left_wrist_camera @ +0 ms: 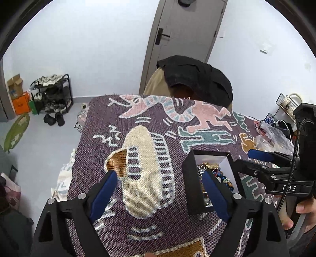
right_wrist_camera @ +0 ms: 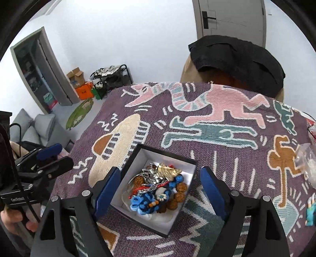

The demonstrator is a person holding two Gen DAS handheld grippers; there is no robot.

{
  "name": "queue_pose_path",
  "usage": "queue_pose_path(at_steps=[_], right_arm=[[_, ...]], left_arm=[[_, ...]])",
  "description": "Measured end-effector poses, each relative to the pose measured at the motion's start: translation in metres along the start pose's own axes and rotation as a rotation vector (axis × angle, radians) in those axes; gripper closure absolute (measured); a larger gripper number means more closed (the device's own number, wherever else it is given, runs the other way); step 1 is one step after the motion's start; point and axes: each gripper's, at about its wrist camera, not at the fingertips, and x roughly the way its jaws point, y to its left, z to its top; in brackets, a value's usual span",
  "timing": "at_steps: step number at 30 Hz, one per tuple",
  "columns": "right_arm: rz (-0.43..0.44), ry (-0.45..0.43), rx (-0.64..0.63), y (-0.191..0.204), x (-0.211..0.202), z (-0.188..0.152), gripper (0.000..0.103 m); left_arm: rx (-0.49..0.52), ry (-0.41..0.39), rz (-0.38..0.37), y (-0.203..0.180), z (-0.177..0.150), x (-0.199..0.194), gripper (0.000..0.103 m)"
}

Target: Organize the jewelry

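**Both grippers spread over the open jewelry box**

You are working on a table covered by a purple woven cloth (right_wrist_camera: 197,158) with pink, teal and cream figures, in a white-walled room with a grey door (right_wrist_camera: 231,17) behind. At far left on the floor stand a shoe rack (left_wrist_camera: 52,94) and an orange box (left_wrist_camera: 21,102). Across the table, a chair draped in dark fabric (right_wrist_camera: 239,63) sits at the far edge. On your right, clear plastic bags (left_wrist_camera: 274,136) crowd that side of the cloth.

The cloth left of the box and beyond it lies bare, giving you room there; the table's left edge drops to the floor close by.

Your left gripper (left_wrist_camera: 160,193) is spread wide over bare cloth, its right finger overlapping the box's near wall. Your right gripper (right_wrist_camera: 160,189) is also spread, its fingers either side of the box (right_wrist_camera: 138,156) with nothing pinched.

The box is black outside, white inside, lidless, and heaped with jewelry (right_wrist_camera: 158,187): blue beads, brown beads, silver chain, a gold piece.
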Motion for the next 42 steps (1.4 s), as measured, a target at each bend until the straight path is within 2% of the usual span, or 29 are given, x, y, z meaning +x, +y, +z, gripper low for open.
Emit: queue_pose_path(at_steps=[13,17,22,26,28,31,42], right_arm=[[-0.033,-0.034,0.068,-0.029,-0.037,-0.019,0.017],[-0.048,-0.046,0.090,-0.039,-0.050,-0.029,0.007],[-0.078,-0.073,0.120,-0.052,-0.067,-0.045,0.000],[-0.096,-0.090,0.141,-0.060,-0.082,-0.057,0.000],[-0.105,-0.099,0.154,-0.063,-0.090,-0.065,0.000],[-0.116,-0.115,0.174,-0.068,-0.100,-0.076,0.000],[-0.130,-0.181,0.232,-0.082,-0.149,-0.121,0.000]], left_arm=[[0.044,-0.045,-0.001,-0.029,-0.002,-0.017,0.009],[0.066,-0.061,-0.006,-0.041,-0.005,-0.026,0.009],[0.078,-0.065,0.003,-0.053,-0.008,-0.036,0.009],[0.080,-0.088,0.017,-0.062,-0.012,-0.046,0.009],[0.081,-0.095,0.018,-0.066,-0.014,-0.049,0.006],[0.079,-0.105,0.002,-0.073,-0.019,-0.054,0.004],[0.145,-0.136,-0.003,-0.115,-0.042,-0.077,0.003]])
